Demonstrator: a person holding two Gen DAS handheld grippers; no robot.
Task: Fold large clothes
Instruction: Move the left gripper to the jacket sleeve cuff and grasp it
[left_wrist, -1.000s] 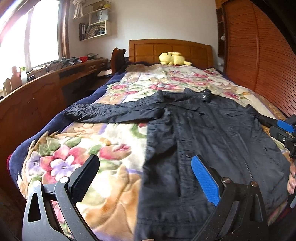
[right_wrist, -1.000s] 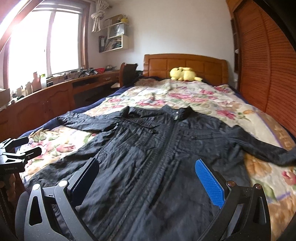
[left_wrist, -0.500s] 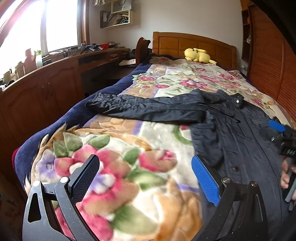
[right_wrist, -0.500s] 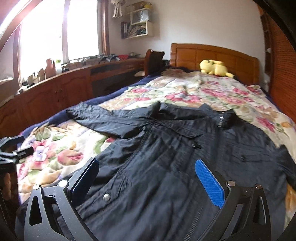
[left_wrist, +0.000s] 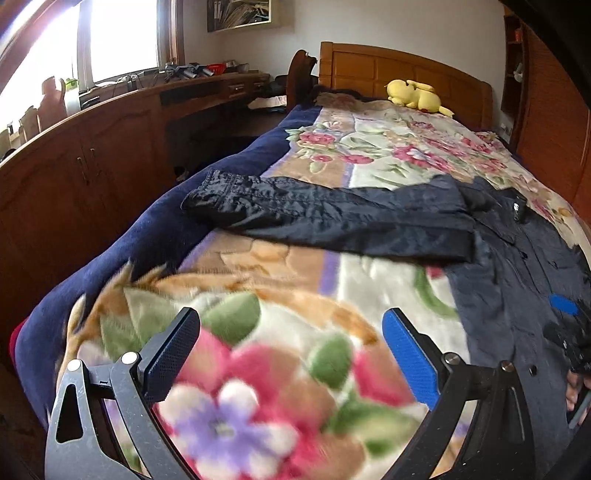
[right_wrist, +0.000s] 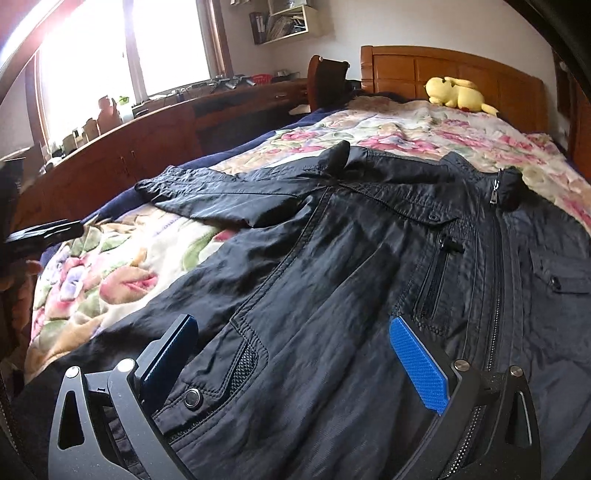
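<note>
A large black zip jacket (right_wrist: 351, 266) lies spread face up on the floral bedspread (right_wrist: 122, 273). Its left sleeve (left_wrist: 325, 218) stretches out toward the bed's left edge. My left gripper (left_wrist: 291, 354) hovers open over bare bedspread (left_wrist: 258, 295), short of the sleeve, with nothing between its fingers. Over the jacket's lower left front, near a snap pocket (right_wrist: 207, 384), my right gripper (right_wrist: 295, 354) stands open just above the cloth. The right gripper (left_wrist: 569, 325) also shows at the right edge of the left wrist view, and the left gripper (right_wrist: 44, 232) at the left edge of the right wrist view.
A yellow plush toy (right_wrist: 456, 94) lies by the wooden headboard (right_wrist: 443, 64). A long wooden cabinet and desk (left_wrist: 92, 147) runs along the bed's left side under the window. A slatted wooden wardrobe (left_wrist: 550, 107) stands on the right.
Both grippers have swung left and moved forward. The left view went from the jacket's body to bare bedspread before the sleeve; the right dropped closer over the jacket's left front.
</note>
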